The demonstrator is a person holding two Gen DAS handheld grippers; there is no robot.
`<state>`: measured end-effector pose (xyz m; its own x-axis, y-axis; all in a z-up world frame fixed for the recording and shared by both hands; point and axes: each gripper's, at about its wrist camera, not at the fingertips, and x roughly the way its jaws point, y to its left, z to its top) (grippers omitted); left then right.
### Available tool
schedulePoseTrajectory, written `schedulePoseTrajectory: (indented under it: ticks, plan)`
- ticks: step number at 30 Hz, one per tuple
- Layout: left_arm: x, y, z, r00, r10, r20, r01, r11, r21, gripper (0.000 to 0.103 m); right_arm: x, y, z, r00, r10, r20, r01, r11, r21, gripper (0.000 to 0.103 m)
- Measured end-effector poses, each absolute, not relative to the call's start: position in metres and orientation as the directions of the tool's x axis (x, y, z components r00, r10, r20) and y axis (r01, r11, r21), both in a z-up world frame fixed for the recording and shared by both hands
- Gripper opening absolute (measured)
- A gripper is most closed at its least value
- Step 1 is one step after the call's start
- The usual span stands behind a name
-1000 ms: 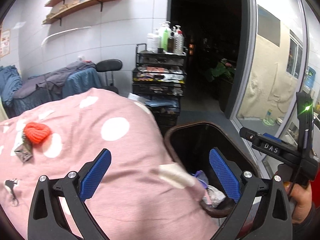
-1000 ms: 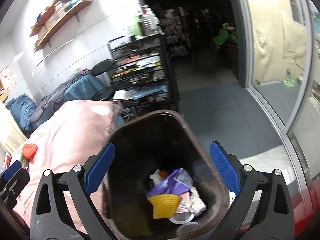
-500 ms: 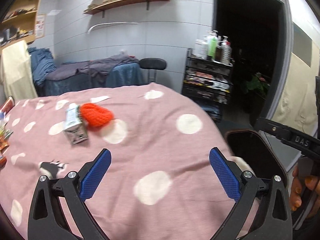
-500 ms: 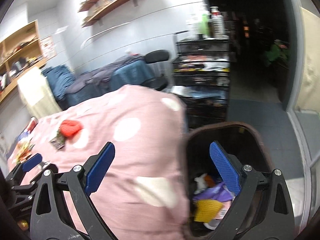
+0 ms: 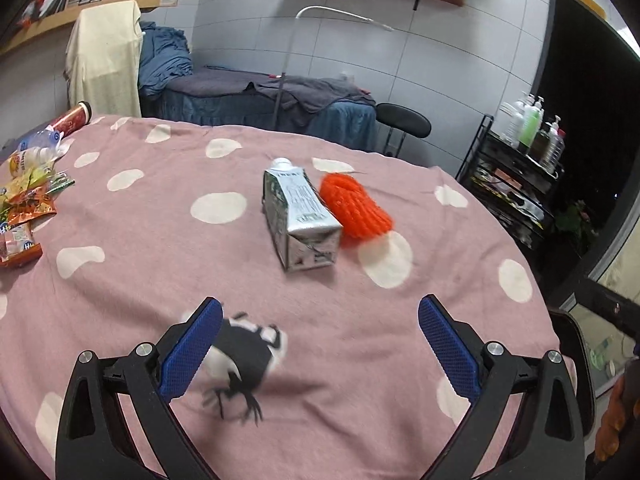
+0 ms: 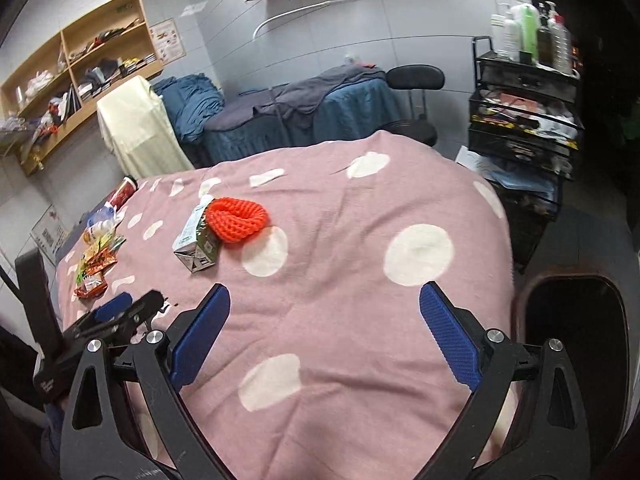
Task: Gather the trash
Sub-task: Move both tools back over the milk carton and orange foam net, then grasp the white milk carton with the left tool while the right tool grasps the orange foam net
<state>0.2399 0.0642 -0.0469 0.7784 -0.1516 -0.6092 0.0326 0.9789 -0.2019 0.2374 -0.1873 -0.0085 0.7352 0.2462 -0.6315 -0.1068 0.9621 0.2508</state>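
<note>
A grey drink carton lies on its side on the pink spotted blanket, touching an orange foam net on its right. Both show in the right wrist view too: the carton and the net. My left gripper is open, empty, and hovers just short of the carton. My right gripper is open and empty above the blanket's near right part. The dark trash bin stands at the blanket's right edge; its inside is hidden.
Snack wrappers, a crushed bottle and a red can lie at the blanket's far left. A black cart with bottles stands right, a stool and a blue-covered bed behind.
Both grippers swung left, away from the bin and over the blanket. The carton and net now sit closer and more central in the left wrist view. Both grippers stayed open.
</note>
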Motion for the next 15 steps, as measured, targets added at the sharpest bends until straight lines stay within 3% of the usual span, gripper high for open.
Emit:
schedulePoseTrajectory:
  ticks: [6, 14, 15]
  plan:
    - [0.288, 0.064, -0.044, 0.736, -0.144, -0.662, 0.030, 0.983, -0.180, 0.095, 0.263, -0.159, -0.011, 0.714, 0.241, -0.657, -0.143, 0.969, 0.201, 0.094]
    - [0.349, 0.057, -0.058, 0.644, -0.094, -0.759, 0.025, 0.995, -0.101, 0.081, 0.299, -0.138, -0.014, 0.700, 0.249, -0.669, -0.200, 0.968, 0.151, 0.094]
    - [0.355, 0.058, -0.063, 0.633, -0.088, -0.769, 0.027, 0.995, -0.092, 0.074, 0.303, -0.135, -0.015, 0.698, 0.252, -0.670, -0.206, 0.967, 0.149, 0.094]
